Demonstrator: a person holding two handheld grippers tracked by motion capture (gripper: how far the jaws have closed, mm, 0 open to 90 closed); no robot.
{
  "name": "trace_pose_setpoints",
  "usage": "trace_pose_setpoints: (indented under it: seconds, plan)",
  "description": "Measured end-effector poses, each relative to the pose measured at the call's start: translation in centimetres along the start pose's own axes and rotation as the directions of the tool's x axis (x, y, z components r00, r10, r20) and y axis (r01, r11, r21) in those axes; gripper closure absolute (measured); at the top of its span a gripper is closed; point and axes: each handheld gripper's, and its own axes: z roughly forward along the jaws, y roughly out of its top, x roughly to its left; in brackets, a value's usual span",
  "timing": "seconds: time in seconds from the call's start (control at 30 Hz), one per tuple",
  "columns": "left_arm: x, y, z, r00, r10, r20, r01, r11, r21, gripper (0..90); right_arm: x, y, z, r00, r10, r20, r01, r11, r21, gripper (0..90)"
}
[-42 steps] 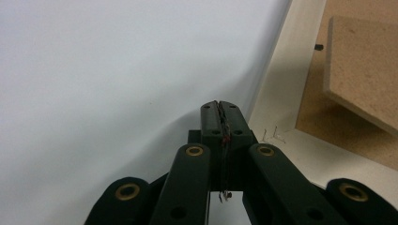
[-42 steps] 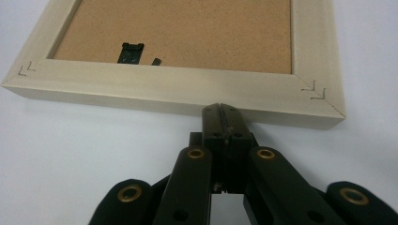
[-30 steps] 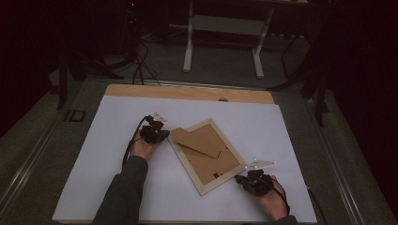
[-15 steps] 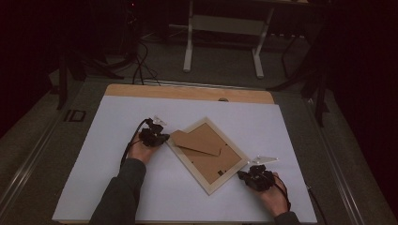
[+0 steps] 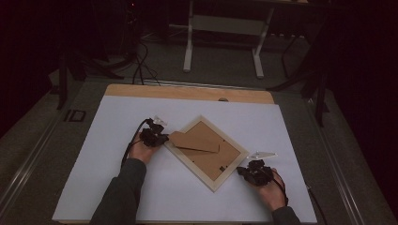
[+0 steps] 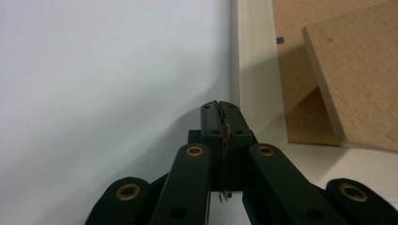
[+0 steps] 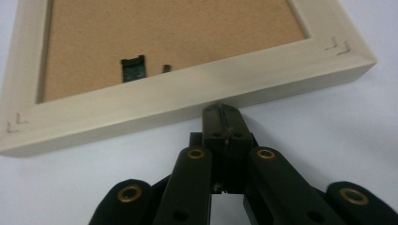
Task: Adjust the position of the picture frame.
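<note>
I am looking down from the high view and, nearest to me, my two forearms are coming in from the bottom edge, the left one in a grey sleeve (image 5: 119,197). My right gripper (image 5: 247,170) is sitting low on the right side of the bench, its jaws pressed fully together with nothing between them; in the right gripper view the closed tips (image 7: 223,112) are resting right against the outer edge of the pale wooden picture frame (image 7: 197,96), about midway along that side. My left gripper (image 5: 159,139) is lying a little farther in, on the left, and its jaws are also closed tight on nothing; in the left gripper view the tips (image 6: 220,108) are sitting on the white surface just beside the frame's pale rim (image 6: 256,70). Between the two grippers the picture frame (image 5: 212,180) is lying face down and turned like a diamond on the white sheet (image 5: 103,154) that is covering most of the bench. Its brown backing board (image 5: 220,154) is facing up, with a small black clip (image 7: 133,67) near the side my right gripper is touching. A brown cardboard stand (image 5: 192,140) is lying across the back towards my left gripper, and in the left gripper view its edge (image 6: 356,79) is lifting off the backing at a slant. Beyond the sheet a strip of bare wooden bench (image 5: 187,92) is showing, and behind that the dark floor is carrying loose cables (image 5: 141,65) and a white metal stand (image 5: 225,28).
</note>
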Motion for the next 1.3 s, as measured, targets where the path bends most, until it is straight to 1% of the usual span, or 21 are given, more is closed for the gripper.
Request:
trace_pose_setpoints:
  seconds: [0.07, 0.1, 0.13, 0.17, 0.2, 0.33, 0.43, 0.53, 0.6, 0.73, 0.93, 1.07, 1.2, 1.23, 1.3]
  plan:
    - [0.1, -0.1, 0.0, 1.0, -0.007, 0.006, 0.007, 1.0, -0.002, 90.0, 0.0, 0.2, 0.2, 1.0, 0.002, 0.003, -0.002, 1.0, -0.002, 89.9]
    - [0.4, -0.3, -0.2, 0.9994, -0.027, 0.024, 0.027, 0.9996, -0.004, 90.0, 0.0, 0.3, 0.3, 1.0, 0.004, 0.004, -0.004, 1.0, -0.003, 89.9]
    - [0.4, -0.4, -0.2, 0.999, -0.033, 0.03, 0.033, 0.9994, -0.008, 90.0, 0.0, 0.4, 0.4, 1.0, 0.007, 0.004, -0.007, 1.0, -0.005, 89.9]
    - [0.5, -0.5, -0.3, 0.999, -0.031, 0.032, 0.032, 0.9995, -0.006, 90.0, 0.0, 0.5, 0.4, 0.9999, 0.01, 0.003, -0.01, 1.0, -0.004, 89.9]
    - [0.5, -0.5, -0.3, 0.9989, -0.033, 0.032, 0.034, 0.9994, -0.008, 90.0, 0.0, 0.6, 0.5, 0.9999, 0.014, 0.004, -0.014, 1.0, -0.003, 89.9]
    - [0.5, -0.5, -0.4, 0.9991, -0.034, 0.026, 0.035, 0.9994, -0.004, 90.0, 0.4, 0.8, 0.7, 0.9999, 0.005, 0.009, -0.005, 1.0, -0.003, 89.9]
    - [0.5, -0.5, -0.4, 0.999, -0.037, 0.027, 0.037, 0.9993, -0.004, 90.0, 0.5, 0.9, 0.7, 0.9999, 0.011, 0.006, -0.011, 1.0, -0.002, 89.9]
    - [0.5, -0.5, -0.2, 0.9984, -0.049, 0.028, 0.049, 0.9987, -0.013, 90.0, 0.8, 0.9, 0.7, 0.9999, 0.01, 0.006, -0.01, 1.0, 0.0, 90.0]
    - [0.6, -0.5, -0.2, 0.9983, -0.053, 0.027, 0.053, 0.9985, -0.014, 90.0, 1.0, 0.8, 0.7, 1.0, 0.0, 0.005, 0.0, 1.0, 0.004, 89.9]
    - [0.6, -0.5, -0.1, 0.9975, -0.064, 0.03, 0.065, 0.9977, -0.021, 90.0, 1.2, 0.8, 0.6, 1.0, 0.007, 0.004, -0.007, 1.0, 0.008, 89.9]
    - [0.7, -0.5, -0.1, 0.9976, -0.062, 0.032, 0.063, 0.9979, -0.019, 90.0, 1.5, 0.8, 0.7, 1.0, -0.003, 0.008, 0.002, 1.0, 0.015, 90.0]
    - [0.7, -0.5, -0.1, 0.9975, -0.063, 0.032, 0.064, 0.9977, -0.021, 90.0, 2.2, 0.7, 0.6, 0.9997, -0.024, 0.004, 0.024, 0.999, 0.032, 90.0]
    - [0.7, -0.5, -0.1, 0.9975, -0.063, 0.031, 0.064, 0.9977, -0.021, 90.0, 2.7, 0.7, 0.5, 0.9997, -0.024, -0.007, 0.024, 0.999, 0.045, 90.0]
    - [0.7, -0.5, -0.1, 0.9974, -0.065, 0.031, 0.066, 0.9976, -0.022, 90.0, 2.8, 0.6, 0.5, 0.9994, -0.034, -0.005, 0.034, 0.998, 0.045, 90.0]
    - [0.7, -0.6, -0.2, 0.997, -0.072, 0.028, 0.072, 0.9971, -0.022, 90.0, 2.8, 0.7, 0.6, 0.9994, -0.034, -0.004, 0.034, 0.998, 0.047, 90.0]
